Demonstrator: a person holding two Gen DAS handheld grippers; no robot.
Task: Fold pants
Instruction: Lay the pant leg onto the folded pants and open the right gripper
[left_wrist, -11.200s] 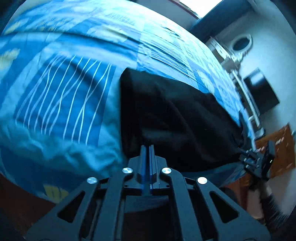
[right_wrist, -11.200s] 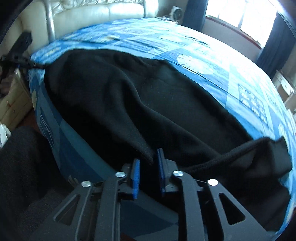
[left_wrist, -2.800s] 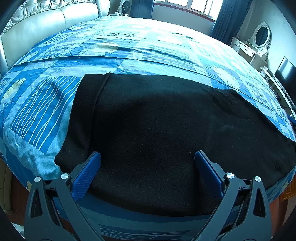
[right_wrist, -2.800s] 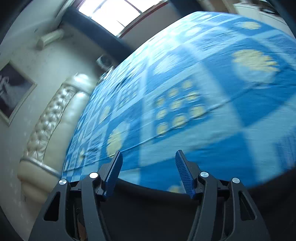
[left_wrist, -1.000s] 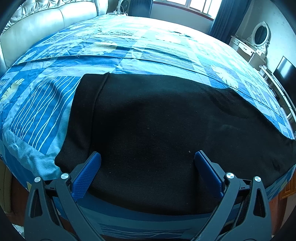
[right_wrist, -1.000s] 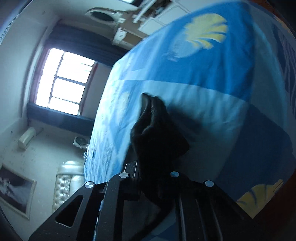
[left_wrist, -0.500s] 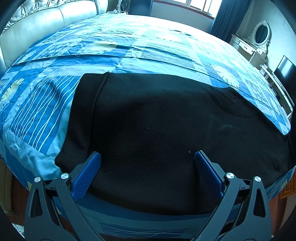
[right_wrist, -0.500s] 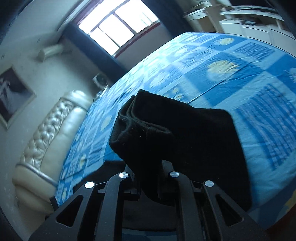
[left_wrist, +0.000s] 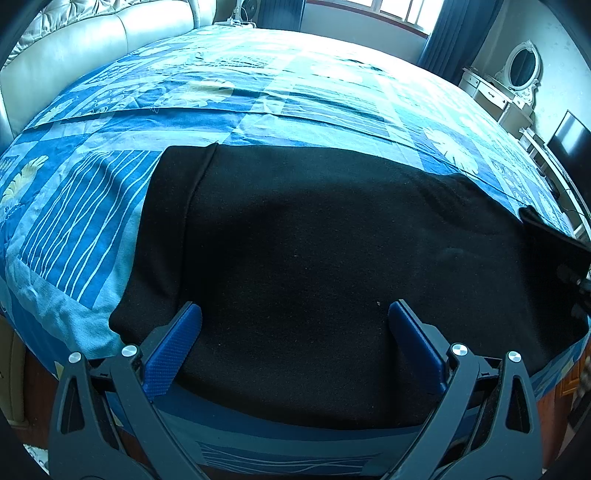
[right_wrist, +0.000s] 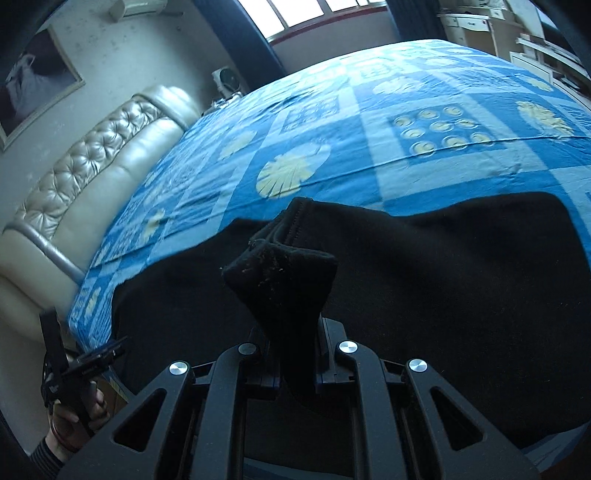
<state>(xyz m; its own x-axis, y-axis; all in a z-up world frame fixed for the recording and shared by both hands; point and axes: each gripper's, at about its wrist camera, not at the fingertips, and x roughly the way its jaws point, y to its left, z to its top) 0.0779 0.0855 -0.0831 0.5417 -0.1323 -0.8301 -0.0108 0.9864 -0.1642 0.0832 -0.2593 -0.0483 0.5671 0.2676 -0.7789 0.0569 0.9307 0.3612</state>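
Observation:
Black pants (left_wrist: 314, 258) lie flat along the near edge of a bed with a blue patterned cover (left_wrist: 258, 99). My left gripper (left_wrist: 295, 332) is open, empty, just above the pants near their waist end. My right gripper (right_wrist: 295, 339) is shut on the bunched leg cuffs (right_wrist: 284, 269) and holds them raised above the rest of the pants (right_wrist: 461, 295). The lifted leg end also shows at the far right of the left wrist view (left_wrist: 546, 236). The left gripper appears in the right wrist view (right_wrist: 85, 362) at the lower left.
A padded cream headboard (right_wrist: 85, 170) runs along the bed's left side. White dresser with an oval mirror (left_wrist: 517, 70) and a dark screen (left_wrist: 569, 144) stand to the right. Windows with dark curtains (right_wrist: 314, 11) are behind the bed.
My right gripper has carried the pinched cuffs from the far end back over the pants toward the waist end. The lifted leg end has come into the left wrist view. My left gripper has stayed open and still.

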